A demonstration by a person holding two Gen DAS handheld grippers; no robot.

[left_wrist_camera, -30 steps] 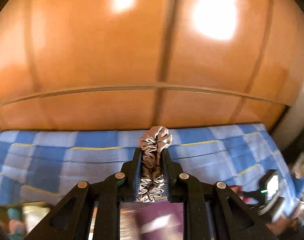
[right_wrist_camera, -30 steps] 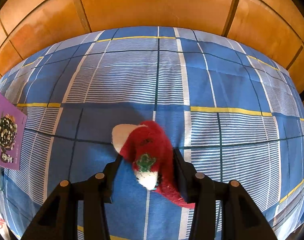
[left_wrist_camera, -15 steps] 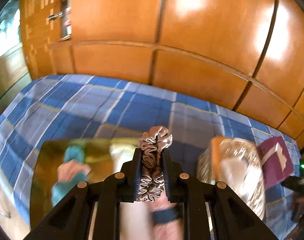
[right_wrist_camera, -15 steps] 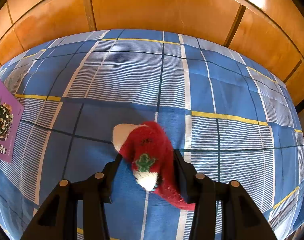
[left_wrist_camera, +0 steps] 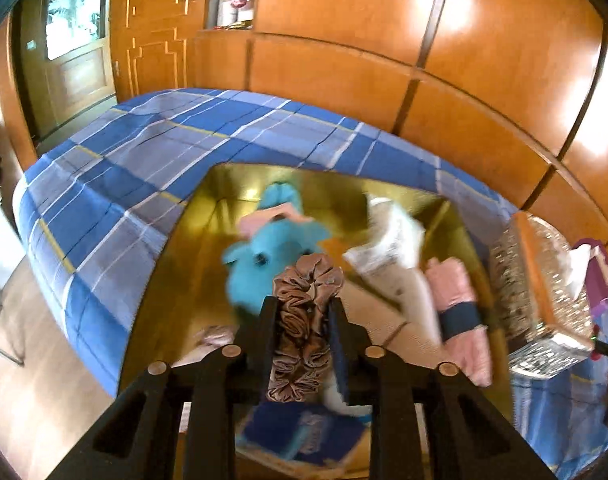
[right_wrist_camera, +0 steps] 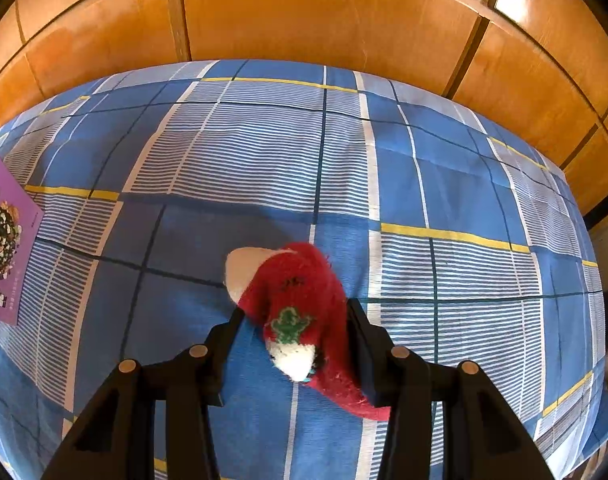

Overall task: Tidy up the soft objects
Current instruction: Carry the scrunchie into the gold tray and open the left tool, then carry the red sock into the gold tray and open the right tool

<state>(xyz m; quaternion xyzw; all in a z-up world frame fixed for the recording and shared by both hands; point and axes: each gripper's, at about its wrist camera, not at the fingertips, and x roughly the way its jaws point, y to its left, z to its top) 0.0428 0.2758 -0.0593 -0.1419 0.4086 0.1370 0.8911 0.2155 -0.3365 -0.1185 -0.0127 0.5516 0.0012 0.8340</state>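
My left gripper (left_wrist_camera: 303,304) is shut on a brown satin scrunchie (left_wrist_camera: 304,320) and holds it above a shiny gold box (left_wrist_camera: 191,240) on the bed. In the box lie a blue plush toy (left_wrist_camera: 271,252), a white soft item (left_wrist_camera: 388,248) and a pink rolled cloth with a dark band (left_wrist_camera: 458,312). My right gripper (right_wrist_camera: 293,316) has its fingers (right_wrist_camera: 227,332) on either side of a red and white sock with a green pattern (right_wrist_camera: 295,304) on the blue checked bedsheet (right_wrist_camera: 263,152). Whether the fingers press the sock I cannot tell.
A glittery box with an orange rim (left_wrist_camera: 540,300) stands right of the gold box, a purple box (left_wrist_camera: 602,276) beyond it. A purple booklet (right_wrist_camera: 3,240) lies at the left of the right wrist view. Wooden wall panels (right_wrist_camera: 304,12) stand behind the bed. A blue packet (left_wrist_camera: 304,432) lies under the left gripper.
My left gripper has swung left and tilted down with the scrunchie, from facing the wall to hanging over the gold box. The right gripper and sock have barely moved.
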